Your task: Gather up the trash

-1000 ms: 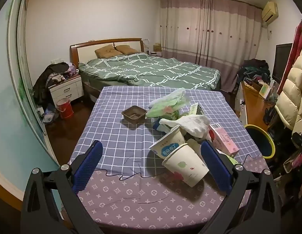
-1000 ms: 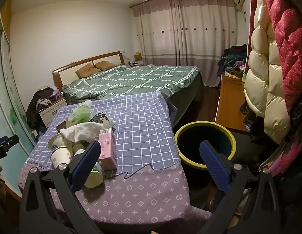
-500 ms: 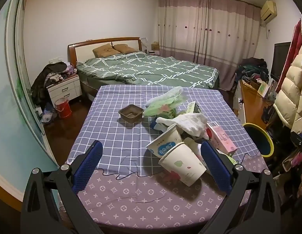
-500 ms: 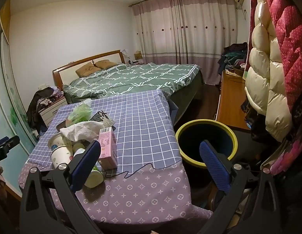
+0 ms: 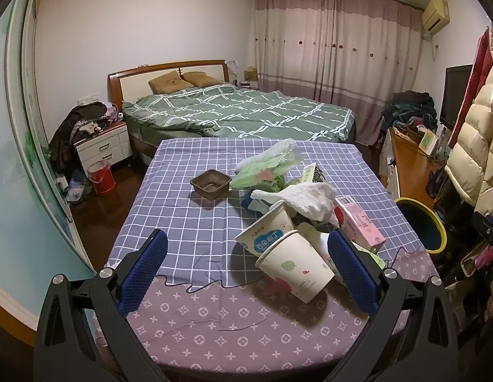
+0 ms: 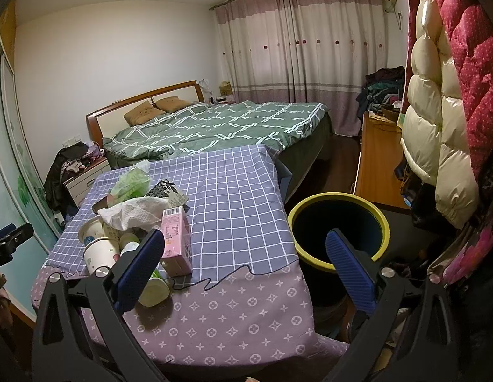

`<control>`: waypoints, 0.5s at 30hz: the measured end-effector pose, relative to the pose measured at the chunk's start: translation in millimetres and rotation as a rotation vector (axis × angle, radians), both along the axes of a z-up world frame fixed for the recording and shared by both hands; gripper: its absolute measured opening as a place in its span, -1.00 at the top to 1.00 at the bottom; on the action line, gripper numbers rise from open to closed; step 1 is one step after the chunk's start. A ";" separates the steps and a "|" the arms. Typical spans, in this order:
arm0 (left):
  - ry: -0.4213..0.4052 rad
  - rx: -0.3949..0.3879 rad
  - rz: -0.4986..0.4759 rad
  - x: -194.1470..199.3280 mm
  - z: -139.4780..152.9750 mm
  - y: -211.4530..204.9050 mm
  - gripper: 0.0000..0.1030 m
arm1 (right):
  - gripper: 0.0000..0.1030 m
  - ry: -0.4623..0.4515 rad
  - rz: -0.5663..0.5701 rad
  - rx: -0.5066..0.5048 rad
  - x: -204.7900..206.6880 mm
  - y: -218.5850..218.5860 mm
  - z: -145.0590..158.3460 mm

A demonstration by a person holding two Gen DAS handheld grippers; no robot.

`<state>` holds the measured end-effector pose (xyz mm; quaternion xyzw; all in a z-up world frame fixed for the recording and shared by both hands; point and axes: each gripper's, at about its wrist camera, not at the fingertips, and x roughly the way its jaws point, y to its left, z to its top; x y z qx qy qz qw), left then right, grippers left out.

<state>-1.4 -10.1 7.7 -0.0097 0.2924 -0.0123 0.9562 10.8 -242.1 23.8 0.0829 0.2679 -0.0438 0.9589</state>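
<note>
A heap of trash lies on the cloth-covered table (image 5: 189,229): a white paper cup (image 5: 296,265) on its side, a yoghurt tub (image 5: 265,234), a crumpled white tissue (image 5: 305,199), a pink carton (image 5: 361,224), a green plastic bag (image 5: 268,165) and a brown plastic tray (image 5: 210,184). My left gripper (image 5: 246,259) is open and empty, near the table's front edge, with the paper cup just ahead between its fingers. My right gripper (image 6: 245,259) is open and empty too, over the table's right front corner; the pink carton (image 6: 176,237) is just beyond its left finger. The yellow-rimmed bin (image 6: 339,226) stands beside the table.
A bed (image 5: 243,114) with a green checked quilt stands behind the table. A white nightstand (image 5: 101,145) and a red bucket (image 5: 101,178) are at the left. A wooden desk (image 6: 374,172) and hanging padded coats (image 6: 437,121) crowd the right side beyond the bin.
Both views have shifted only slightly. The left gripper has drifted a little to the right and closer to the cups. Both grippers stay open.
</note>
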 end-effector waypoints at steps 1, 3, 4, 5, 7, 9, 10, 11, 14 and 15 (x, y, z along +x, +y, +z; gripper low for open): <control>-0.001 0.000 0.001 -0.1 -0.8 0.6 -0.93 | -0.88 0.000 0.001 0.000 0.0 -0.1 0.0; -0.001 -0.002 0.000 -0.2 -1.0 0.4 -0.93 | -0.88 -0.001 0.000 0.001 0.1 0.1 -0.8; 0.001 -0.002 0.000 -0.2 -0.1 -0.7 -0.93 | -0.88 0.000 -0.001 0.001 0.2 -0.1 0.0; 0.000 0.000 0.000 -0.4 -1.1 0.0 -0.93 | -0.88 0.001 -0.002 0.001 0.7 -0.6 -0.8; 0.000 0.000 -0.001 -0.7 -1.7 0.0 -0.93 | -0.88 0.003 0.000 0.001 1.4 0.0 -2.1; 0.001 -0.001 -0.003 -0.8 -1.2 -0.8 -0.93 | -0.88 0.003 -0.001 0.000 1.2 -0.4 -2.0; 0.002 0.000 -0.004 -0.5 -2.5 -1.0 -0.93 | -0.88 0.003 0.000 0.001 1.3 -0.3 -2.3; 0.002 0.000 -0.005 -0.2 -3.8 0.2 -0.93 | -0.88 0.002 0.000 0.002 1.2 -0.6 -1.9; 0.002 -0.001 -0.004 -0.3 -3.9 0.4 -0.93 | -0.88 0.003 -0.002 0.001 1.2 -0.4 -1.7; 0.002 -0.001 -0.004 -0.3 -4.0 0.4 -0.93 | -0.88 0.003 -0.003 0.001 1.4 0.0 -2.7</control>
